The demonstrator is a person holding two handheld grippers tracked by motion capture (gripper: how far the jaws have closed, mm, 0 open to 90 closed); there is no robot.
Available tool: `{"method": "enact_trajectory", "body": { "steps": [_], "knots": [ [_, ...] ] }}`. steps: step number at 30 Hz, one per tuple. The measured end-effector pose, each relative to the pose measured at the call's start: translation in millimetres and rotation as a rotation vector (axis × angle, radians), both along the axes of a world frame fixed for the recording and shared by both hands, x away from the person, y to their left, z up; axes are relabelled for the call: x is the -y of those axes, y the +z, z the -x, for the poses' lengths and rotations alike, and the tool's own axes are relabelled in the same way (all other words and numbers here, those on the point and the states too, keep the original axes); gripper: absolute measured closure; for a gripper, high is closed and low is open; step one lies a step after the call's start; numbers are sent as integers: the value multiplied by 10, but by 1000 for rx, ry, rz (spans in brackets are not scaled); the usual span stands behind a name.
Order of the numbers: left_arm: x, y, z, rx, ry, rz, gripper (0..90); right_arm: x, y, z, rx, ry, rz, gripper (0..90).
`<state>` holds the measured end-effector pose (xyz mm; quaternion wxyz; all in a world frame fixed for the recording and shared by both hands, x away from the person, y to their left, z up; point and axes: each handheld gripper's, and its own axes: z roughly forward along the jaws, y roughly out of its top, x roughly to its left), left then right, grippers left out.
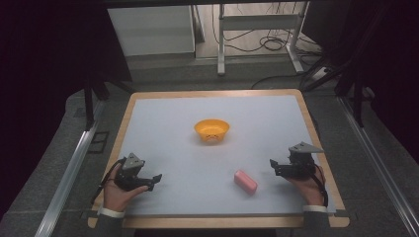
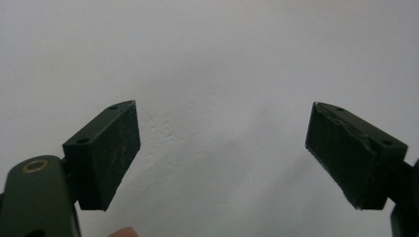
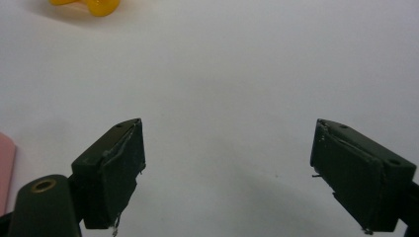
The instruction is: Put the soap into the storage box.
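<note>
- presently, the pink block (image 1: 245,181) lies flat on the desk (image 1: 173,123), toward the near edge and right of centre; it looks like an eraser or a soap bar, which of the two cannot be told.
- the right gripper (image 1: 276,167) sits just to the block's right with bare surface between them; the left gripper (image 1: 154,180) is well apart from it, across the desk, so the right hand (image 1: 309,185) is clearly the nearer.
- the block's long axis runs on a diagonal, from its farther-left end to its nearer-right end, so the jaws would likely need to close across the short width.
- in the right gripper view the jaws stand wide apart and empty, and a pink edge (image 3: 6,168) shows at the left margin; the block therefore lies left of the jaw line, not between the jaws.
- in the left gripper view the jaws are likewise spread, with nothing between them.
- an orange bowl (image 1: 211,131) stands upright near the desk's centre, beyond the block and well apart from it.
- no brand, label or legible writing is visible on the block or bowl.
</note>
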<state>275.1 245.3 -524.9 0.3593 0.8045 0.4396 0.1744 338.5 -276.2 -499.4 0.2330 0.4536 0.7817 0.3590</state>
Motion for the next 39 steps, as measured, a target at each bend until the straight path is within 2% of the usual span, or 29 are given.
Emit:
{"method": "enact_trajectory", "body": {
  "steps": [4,7,9,17,20,22,24,28,39],
  "knots": [
    [1,0,1,2,0,0,139,13,3,2,-3,-1,-5,145],
    [2,-2,3,-1,-5,6,135,17,25,1,-41,-2,-36,171],
    [1,1,3,-3,-7,10,135,14,54,5,-37,5,-49,171],
    [-9,11,-4,-15,-21,27,131,3,100,24,-23,3,-44,170],
    [-6,1,-22,-18,-19,6,129,6,120,37,-19,1,-40,170],
    [-8,4,-19,-19,-17,7,129,5,126,45,-17,0,-41,171],
    [-22,23,0,-21,-16,24,129,-4,145,59,-16,5,-43,171],
    [-32,32,17,-19,-10,26,128,-32,196,74,-36,21,-51,181],
    [2,13,48,-20,-11,15,126,-105,327,110,-3,62,-40,183]
  ]
}}
